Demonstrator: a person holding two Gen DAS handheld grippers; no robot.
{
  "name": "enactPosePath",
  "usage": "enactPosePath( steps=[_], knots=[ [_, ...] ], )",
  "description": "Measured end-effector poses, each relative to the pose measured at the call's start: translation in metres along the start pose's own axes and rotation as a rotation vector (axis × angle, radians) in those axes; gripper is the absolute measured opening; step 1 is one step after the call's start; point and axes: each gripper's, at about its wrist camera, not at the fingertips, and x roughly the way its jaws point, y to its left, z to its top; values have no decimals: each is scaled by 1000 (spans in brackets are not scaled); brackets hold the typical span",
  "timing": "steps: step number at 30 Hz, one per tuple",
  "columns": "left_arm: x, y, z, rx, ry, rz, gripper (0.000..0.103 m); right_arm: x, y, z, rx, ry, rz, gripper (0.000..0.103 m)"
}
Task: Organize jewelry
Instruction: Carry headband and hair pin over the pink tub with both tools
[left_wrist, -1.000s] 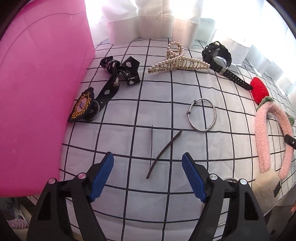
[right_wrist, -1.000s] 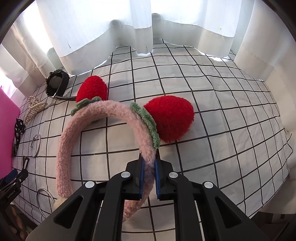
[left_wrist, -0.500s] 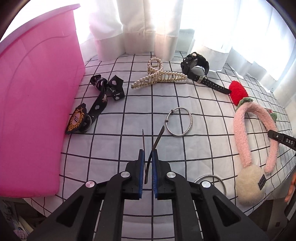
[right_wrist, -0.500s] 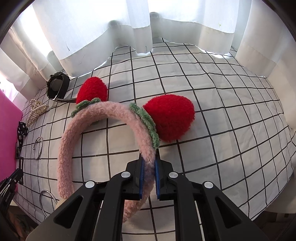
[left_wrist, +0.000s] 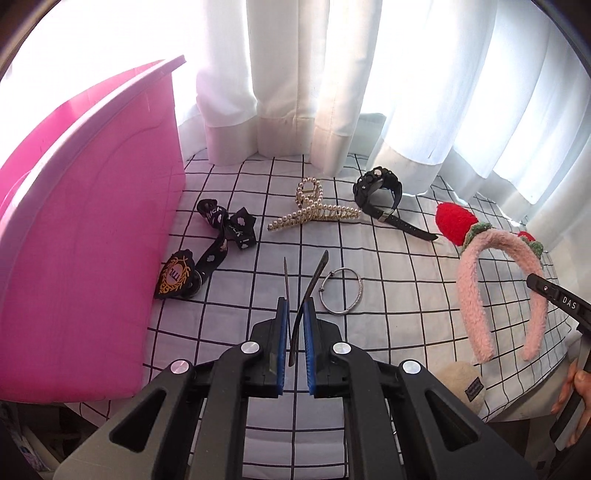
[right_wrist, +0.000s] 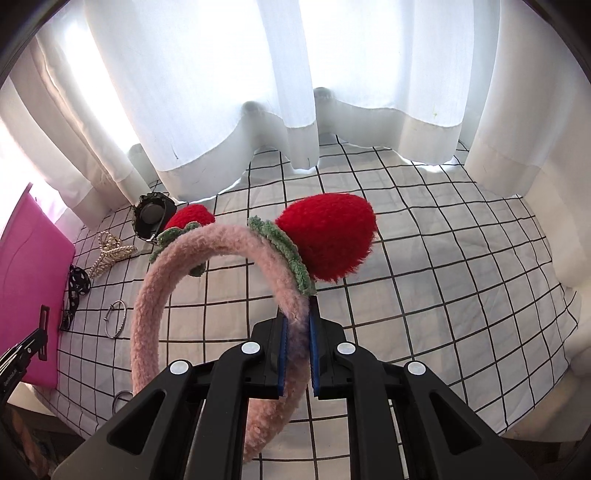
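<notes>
My left gripper is shut on a dark thin hair clip and holds it above the checked cloth; its two prongs stick out forward. My right gripper is shut on the band of a fuzzy pink headband with red strawberry ears, lifted off the cloth. The headband also shows at the right of the left wrist view. A pink bin stands at the left, seen also in the right wrist view.
On the checked cloth lie a silver bangle, a pearl claw clip, a black watch, a black ribbon bow with a badge and a cream plush piece. White curtains hang behind.
My left gripper closed on the hair clip and raised it off the cloth. My right gripper lifted the headband higher. Both views have pulled back and up.
</notes>
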Motion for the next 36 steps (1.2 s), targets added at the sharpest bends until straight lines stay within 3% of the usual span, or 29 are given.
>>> enactPosePath(
  steps=[7, 12, 17, 22, 29, 36],
  knots=[
    [-40, 6, 26, -28, -91, -21, 9, -34, 24, 30, -36, -78, 46, 10],
    [-77, 23, 47, -67, -173, -15, 9, -64, 62, 56, -96, -149, 112, 10],
    [-115, 64, 64, -133, -255, 52, 9, -92, 122, 81, -180, -210, 224, 10],
    [-137, 119, 71, -198, -283, 157, 9, -109, 202, 100, -284, -240, 366, 10],
    [-127, 185, 69, -287, -235, 272, 9, -99, 326, 101, -454, -193, 491, 10],
    [-96, 233, 58, -391, -106, 286, 11, -68, 429, 77, -642, -106, 467, 10]
  ],
)
